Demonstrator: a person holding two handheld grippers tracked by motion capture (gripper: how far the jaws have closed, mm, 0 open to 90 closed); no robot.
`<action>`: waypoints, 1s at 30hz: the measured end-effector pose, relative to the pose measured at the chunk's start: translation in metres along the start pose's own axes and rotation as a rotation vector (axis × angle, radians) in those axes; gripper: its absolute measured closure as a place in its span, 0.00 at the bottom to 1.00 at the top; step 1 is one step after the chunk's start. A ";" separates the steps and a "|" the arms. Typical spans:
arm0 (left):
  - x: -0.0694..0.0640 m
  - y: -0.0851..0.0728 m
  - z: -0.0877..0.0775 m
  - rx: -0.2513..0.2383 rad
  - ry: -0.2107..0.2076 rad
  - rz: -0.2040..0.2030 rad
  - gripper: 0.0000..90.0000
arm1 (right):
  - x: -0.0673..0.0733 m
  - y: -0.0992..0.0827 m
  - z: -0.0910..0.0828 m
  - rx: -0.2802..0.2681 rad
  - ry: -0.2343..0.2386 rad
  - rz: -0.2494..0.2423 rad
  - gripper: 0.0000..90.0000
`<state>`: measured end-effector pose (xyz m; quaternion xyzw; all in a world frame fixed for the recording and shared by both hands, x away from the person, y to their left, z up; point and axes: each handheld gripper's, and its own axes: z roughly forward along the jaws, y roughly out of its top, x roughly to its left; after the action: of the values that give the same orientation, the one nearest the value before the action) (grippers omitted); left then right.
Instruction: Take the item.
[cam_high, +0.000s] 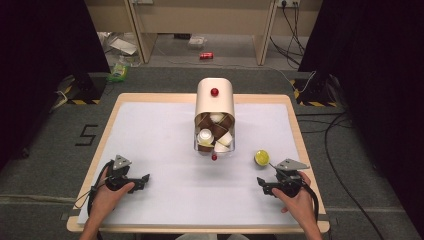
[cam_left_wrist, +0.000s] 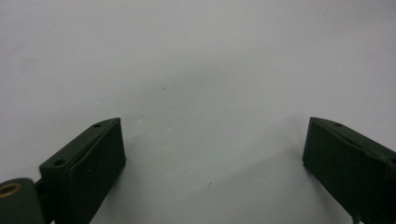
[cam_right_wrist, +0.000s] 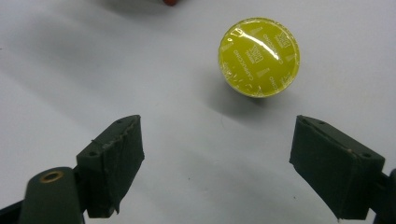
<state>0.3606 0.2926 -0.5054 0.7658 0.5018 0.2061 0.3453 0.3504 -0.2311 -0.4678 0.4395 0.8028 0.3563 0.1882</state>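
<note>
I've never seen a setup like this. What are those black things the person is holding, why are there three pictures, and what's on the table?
A person sits at a table, holding a hand-operated two-jaw gripper in each hand: the left gripper and the right gripper. The high view comes from a fixed camera overhead. The other two come from cameras riding on each gripper, looking along its black jaws. Both grippers are open and hold nothing. On the table stands a capsule dispenser with a red knob, its clear drawer full of brown and white capsules. A yellow capsule lies loose, just ahead of the right gripper's jaws.
</note>
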 end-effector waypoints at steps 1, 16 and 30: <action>0.000 0.000 0.000 0.000 0.000 0.000 0.06 | 0.000 -0.001 -0.001 -0.003 0.001 -0.005 0.20; 0.000 0.000 0.000 0.000 0.000 0.000 0.06 | -0.001 -0.014 -0.009 0.005 0.000 0.013 0.19; 0.000 0.000 0.000 -0.001 0.000 0.000 0.06 | 0.004 -0.029 -0.015 0.030 0.002 0.014 0.19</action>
<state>0.3605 0.2926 -0.5054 0.7656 0.5019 0.2063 0.3456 0.3228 -0.2444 -0.4787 0.4477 0.8051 0.3459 0.1785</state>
